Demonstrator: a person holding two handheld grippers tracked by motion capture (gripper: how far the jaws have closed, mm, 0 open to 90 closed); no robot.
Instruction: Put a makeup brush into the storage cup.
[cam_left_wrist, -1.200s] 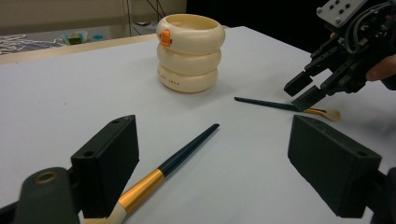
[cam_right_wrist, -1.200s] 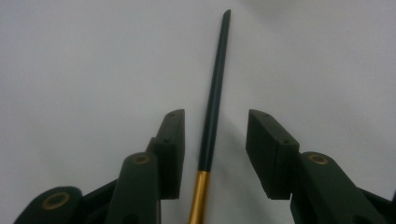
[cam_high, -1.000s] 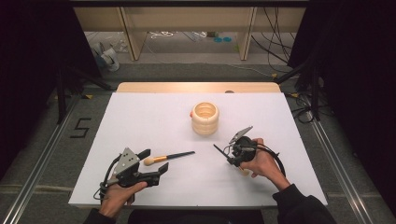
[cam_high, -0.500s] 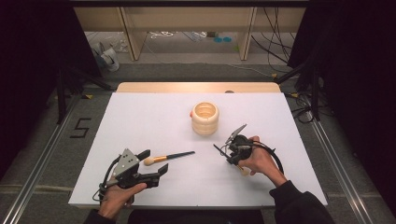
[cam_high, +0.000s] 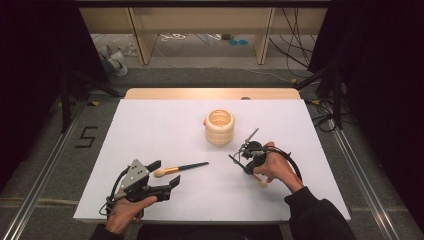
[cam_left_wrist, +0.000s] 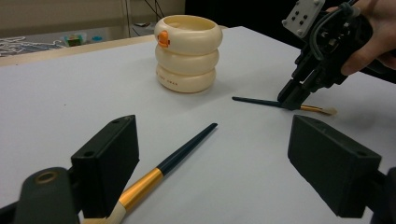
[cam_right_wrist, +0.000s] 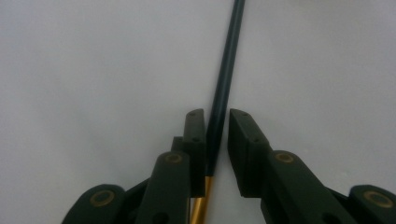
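A cream ringed holder (cam_high: 219, 126) (cam_left_wrist: 188, 56) with an orange tab stands mid-table. One brush (cam_high: 180, 169) (cam_left_wrist: 187, 149), with a dark handle, gold ferrule and pale bristles, lies flat in front of my left gripper (cam_high: 166, 173) (cam_left_wrist: 215, 140). That gripper is open, and the brush's bristle end is beside one jaw. A second brush (cam_left_wrist: 254, 100) (cam_right_wrist: 229, 56) lies on the table at the right. My right gripper (cam_high: 246, 167) (cam_left_wrist: 292, 100) (cam_right_wrist: 216, 116) points down on it, jaws closed around its dark handle just above the ferrule.
The white table top (cam_high: 165, 125) ends in a wooden strip at the far edge (cam_high: 210, 93). Beyond it are shelf legs and cables on the floor. Metal rails run along both sides of the table.
My right hand has shifted slightly left and tipped its gripper down onto the second brush. The left gripper and its brush have barely moved.
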